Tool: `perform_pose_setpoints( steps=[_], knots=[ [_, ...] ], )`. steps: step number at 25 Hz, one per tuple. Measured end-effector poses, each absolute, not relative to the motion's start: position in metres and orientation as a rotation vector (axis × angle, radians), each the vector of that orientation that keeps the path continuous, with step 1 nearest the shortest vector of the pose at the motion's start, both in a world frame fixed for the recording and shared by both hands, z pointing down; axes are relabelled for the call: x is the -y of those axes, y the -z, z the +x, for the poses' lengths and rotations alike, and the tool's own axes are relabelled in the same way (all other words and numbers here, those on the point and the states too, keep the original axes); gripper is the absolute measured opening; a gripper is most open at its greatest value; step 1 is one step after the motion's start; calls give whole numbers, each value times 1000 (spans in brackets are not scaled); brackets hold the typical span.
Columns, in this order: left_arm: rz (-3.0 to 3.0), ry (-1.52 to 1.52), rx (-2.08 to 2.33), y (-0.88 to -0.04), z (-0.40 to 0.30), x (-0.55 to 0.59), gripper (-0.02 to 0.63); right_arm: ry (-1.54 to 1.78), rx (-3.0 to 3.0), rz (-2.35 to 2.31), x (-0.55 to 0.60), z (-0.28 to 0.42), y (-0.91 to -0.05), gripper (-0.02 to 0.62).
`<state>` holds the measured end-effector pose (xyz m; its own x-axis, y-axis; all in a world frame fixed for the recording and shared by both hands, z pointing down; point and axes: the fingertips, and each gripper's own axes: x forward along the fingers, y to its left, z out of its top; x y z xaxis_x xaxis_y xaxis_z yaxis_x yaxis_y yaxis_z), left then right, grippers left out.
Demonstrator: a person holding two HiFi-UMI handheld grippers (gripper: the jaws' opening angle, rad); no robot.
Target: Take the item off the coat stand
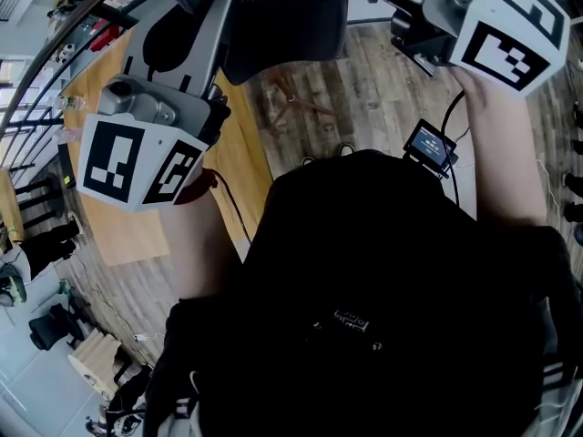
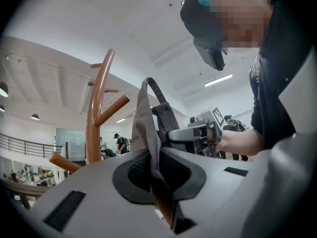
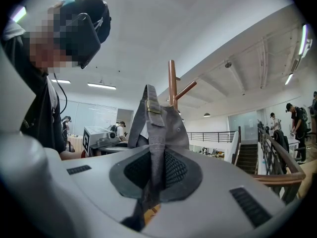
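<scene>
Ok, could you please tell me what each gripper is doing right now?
Left gripper: closed on the cap.
Right gripper: closed on the cap too.

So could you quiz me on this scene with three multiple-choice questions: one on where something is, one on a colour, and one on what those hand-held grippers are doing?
1. In the left gripper view, where is the coat stand relative to the cap?
A. left of it
B. right of it
C. below it

2. What colour is the coat stand?
A. white
B. reddish brown
C. green

3. The left hand-held gripper and the right hand-held gripper are:
A. both open and empty
B. one open, one shut
C. both shut on the cap

Answers:
1 A, it rises left of the cap.
2 B, it looks like brown wood.
3 C, each gripper view shows the cap's grey cloth pinched between closed jaws.
</scene>
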<state>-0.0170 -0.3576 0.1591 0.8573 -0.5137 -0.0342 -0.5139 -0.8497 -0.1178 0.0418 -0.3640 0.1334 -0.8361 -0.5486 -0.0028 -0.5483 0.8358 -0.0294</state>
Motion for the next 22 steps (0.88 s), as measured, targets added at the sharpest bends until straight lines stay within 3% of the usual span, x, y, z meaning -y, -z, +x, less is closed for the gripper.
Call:
perform_pose_setpoints(
  steps=[22],
  knots=[
    [-3045,31,-471,-190,97,314,20,149,-2921,-1172,301,149,-167,32]
  ],
)
